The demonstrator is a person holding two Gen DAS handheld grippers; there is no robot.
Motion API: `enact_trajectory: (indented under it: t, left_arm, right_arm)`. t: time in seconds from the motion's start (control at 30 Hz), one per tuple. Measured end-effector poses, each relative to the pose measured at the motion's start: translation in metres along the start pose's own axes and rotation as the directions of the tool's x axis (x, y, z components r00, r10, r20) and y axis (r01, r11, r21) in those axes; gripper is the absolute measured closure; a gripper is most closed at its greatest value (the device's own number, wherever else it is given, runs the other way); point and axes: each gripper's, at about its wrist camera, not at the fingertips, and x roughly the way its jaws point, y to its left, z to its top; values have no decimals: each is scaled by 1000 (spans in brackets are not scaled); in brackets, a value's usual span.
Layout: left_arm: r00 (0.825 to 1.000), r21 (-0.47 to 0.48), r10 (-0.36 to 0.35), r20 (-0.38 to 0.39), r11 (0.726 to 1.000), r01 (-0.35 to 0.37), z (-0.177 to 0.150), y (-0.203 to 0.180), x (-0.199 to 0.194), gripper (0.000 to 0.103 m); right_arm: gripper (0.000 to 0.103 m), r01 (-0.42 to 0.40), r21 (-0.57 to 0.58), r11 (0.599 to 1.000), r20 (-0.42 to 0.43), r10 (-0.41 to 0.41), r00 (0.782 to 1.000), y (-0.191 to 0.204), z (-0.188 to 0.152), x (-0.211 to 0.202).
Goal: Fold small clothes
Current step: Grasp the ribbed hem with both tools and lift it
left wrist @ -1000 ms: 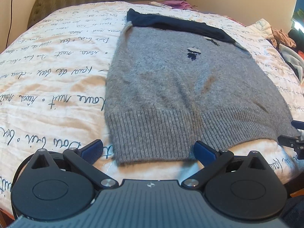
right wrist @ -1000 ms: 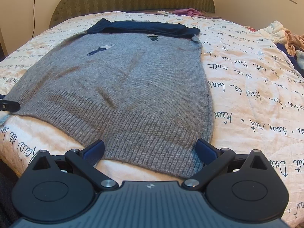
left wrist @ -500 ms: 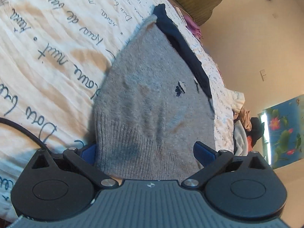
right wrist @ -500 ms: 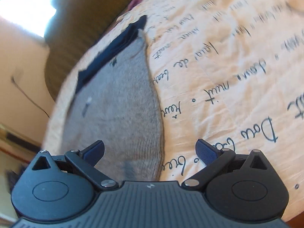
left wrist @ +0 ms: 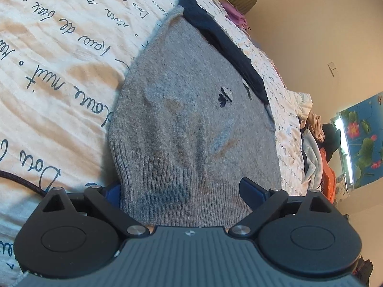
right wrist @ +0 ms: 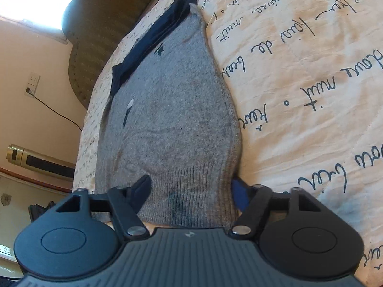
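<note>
Left wrist: script-printed bedspread (left wrist: 59, 55) under grey sweater (left wrist: 186, 124).

Home bedroom — quilted bedspread (left wrist: 59, 55) with handwriting print, padded headboard (right wrist: 95, 47), clothes pile (left wrist: 313, 143)

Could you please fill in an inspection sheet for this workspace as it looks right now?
Surface: bedspread, cream with handwriting print.
Job's things: grey sweater lying flat, navy band along its far edge.
Clutter: pile of clothes at the bed's far side.
Grippers: left hand-held gripper closing, ribbed hem between its jaws; right hand-held gripper closing, hem corner between its jaws.
Cables: black cable on the bedspread; wall cord.
Surroundings: headboard, floral curtain.
</note>
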Motion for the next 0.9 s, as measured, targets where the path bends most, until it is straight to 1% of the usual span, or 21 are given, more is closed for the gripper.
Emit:
enact_trajectory:
  t: [0.07, 0.13, 0.2, 0.23, 0.27, 0.33, 0.37, 0.4, 0.43, 0.47, 0.53, 0.57, 0.6, 0.63, 0.67, 0.7, 0.73, 0.77, 0.8, 0.83, 0.9]
  left_arm:
    - [1000, 1, 14, -2, 1000, -14, 1, 1, 0, 21]
    - [999, 7, 48, -17, 999, -48, 3, 0, 2, 54]
    - [997, 7, 72, -24, 997, -72, 4, 1, 3, 63]
    - [997, 12, 74, -28, 997, -74, 5, 0, 4, 70]
    - [997, 19, 73, -33, 997, -72, 5, -2, 4, 73]
    - [998, 39, 56, -35, 998, -55, 6, -8, 2, 84]
    - [999, 54, 44, -33, 998, -42, 5, -13, -1, 85]
    - [999, 68, 38, -25, 997, -36, 5, -16, -4, 91]
    - [999, 83, 43, -16, 996, -41, 4, -19, -8, 93]
    - [998, 90, 59, -14, 994, -57, 4, -19, -9, 94]
    - [993, 90, 112, -31, 990, -108, 4, -7, -7, 95]
    - [989, 79, 140, -50, 988, -136, 4, 1, -4, 92]
    - [988, 66, 142, -67, 988, -137, 3, 9, -2, 92]
    - [990, 53, 121, -70, 992, -118, 4, 13, -3, 88]
    - [990, 51, 118, -75, 992, -114, 4, 13, -5, 86]
    - [991, 59, 109, -81, 993, -104, 5, 11, -6, 80]
    - [992, 71, 101, -79, 993, -96, 6, 9, -8, 64]
    - [993, 82, 94, -68, 993, -88, 7, 7, -10, 56]
    - [995, 92, 89, -55, 992, -84, 7, 5, -11, 44]
    - [995, 104, 88, -41, 991, -83, 8, 3, -11, 39]
    - [996, 109, 87, -32, 991, -83, 11, 0, -7, 38]
  right_arm:
    - [81, 8, 10, 1000, -1, -8, 1000, -4, 1, 1]
    - [94, 2, 15, 1000, 5, -2, 1000, -8, 1, 1]
    - [95, 2, -9, 1000, 17, -2, 1000, -5, 0, -1]
    - [95, 12, -29, 1000, 20, -12, 1000, -2, 1, -1]
    - [96, 17, -44, 999, 26, -16, 1000, 1, 2, -4]
    - [96, 15, -61, 998, 39, -13, 999, 3, 6, -13]
    - [96, 28, -70, 997, 48, -25, 999, 4, 9, -20]
    - [97, 34, -75, 997, 53, -30, 998, 3, 11, -27]
    - [98, 50, -76, 996, 58, -45, 997, 0, 13, -34]
    - [98, 76, -72, 994, 60, -72, 996, -4, 14, -40]
    - [98, 91, -40, 995, 39, -89, 995, -17, 14, -44]
    - [98, 97, -23, 995, 31, -97, 995, -23, 12, -42]
    - [98, 97, -5, 995, 25, -97, 995, -27, 10, -39]
    - [98, 70, 16, 997, 28, -71, 997, -30, 8, -37]
    - [96, 34, 47, 998, 38, -36, 999, -33, 6, -37]
    - [96, 11, 79, 997, 50, -15, 999, -36, 6, -38]
    - [95, -8, 104, 995, 61, 2, 998, -38, 6, -39]
    - [92, -27, 117, 993, 73, 19, 997, -40, 7, -41]
    - [91, -38, 125, 991, 82, 28, 996, -42, 8, -43]
    - [87, -44, 132, 990, 87, 33, 996, -43, 10, -44]
    - [83, -47, 136, 990, 79, 36, 996, -44, 16, -42]
